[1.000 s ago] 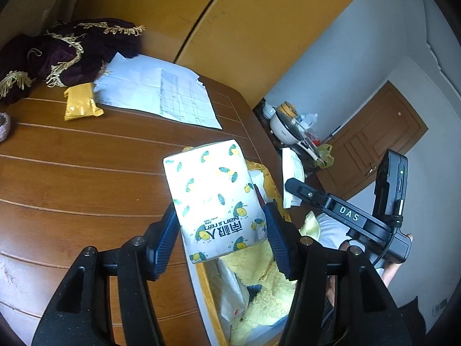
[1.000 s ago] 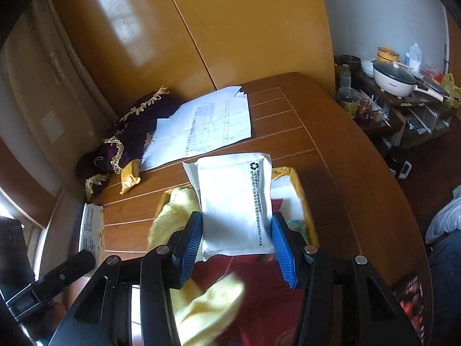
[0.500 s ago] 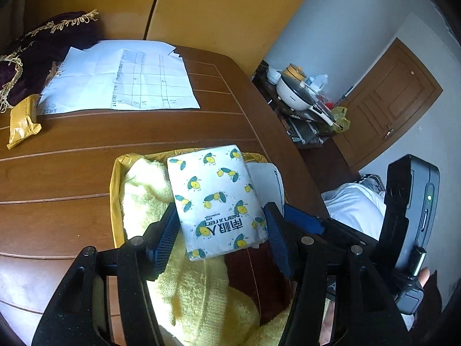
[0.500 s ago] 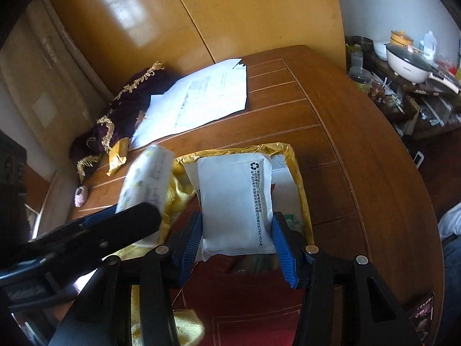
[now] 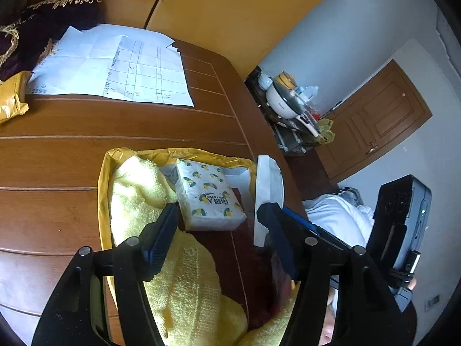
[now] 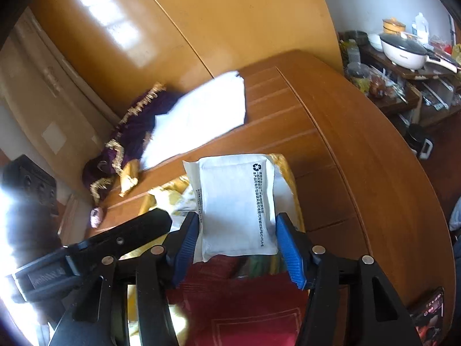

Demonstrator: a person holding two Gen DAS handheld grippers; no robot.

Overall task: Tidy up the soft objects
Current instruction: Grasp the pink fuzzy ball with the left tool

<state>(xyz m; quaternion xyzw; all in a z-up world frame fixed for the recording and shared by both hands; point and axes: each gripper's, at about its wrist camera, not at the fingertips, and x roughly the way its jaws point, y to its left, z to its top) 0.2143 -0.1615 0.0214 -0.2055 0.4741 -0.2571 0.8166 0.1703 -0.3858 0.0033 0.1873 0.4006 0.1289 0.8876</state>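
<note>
A lemon-print tissue pack [image 5: 207, 199] lies in the gold-lined box [image 5: 105, 173], partly leaning on a yellow towel [image 5: 135, 184] and on dark red cloth [image 5: 247, 259]. My left gripper [image 5: 217, 235] stands open just behind the pack, its fingers apart from it. My right gripper [image 6: 237, 230] is shut on a flat white packet [image 6: 236, 204] with black print, held over the box's right side. In the left wrist view that white packet [image 5: 268, 190] shows edge-on above the box's right rim.
The box sits on a brown wooden table [image 5: 86, 121]. White paper sheets [image 5: 115, 66], a purple gold-fringed cloth [image 5: 34, 28] and a gold pouch [image 5: 11, 98] lie at the far side. A cluttered shelf with a cooker [image 5: 282, 101] stands beyond the table's right edge.
My left gripper carried the tissue pack over the box, set it inside and opened. My right gripper kept its hold on the white packet above the box.
</note>
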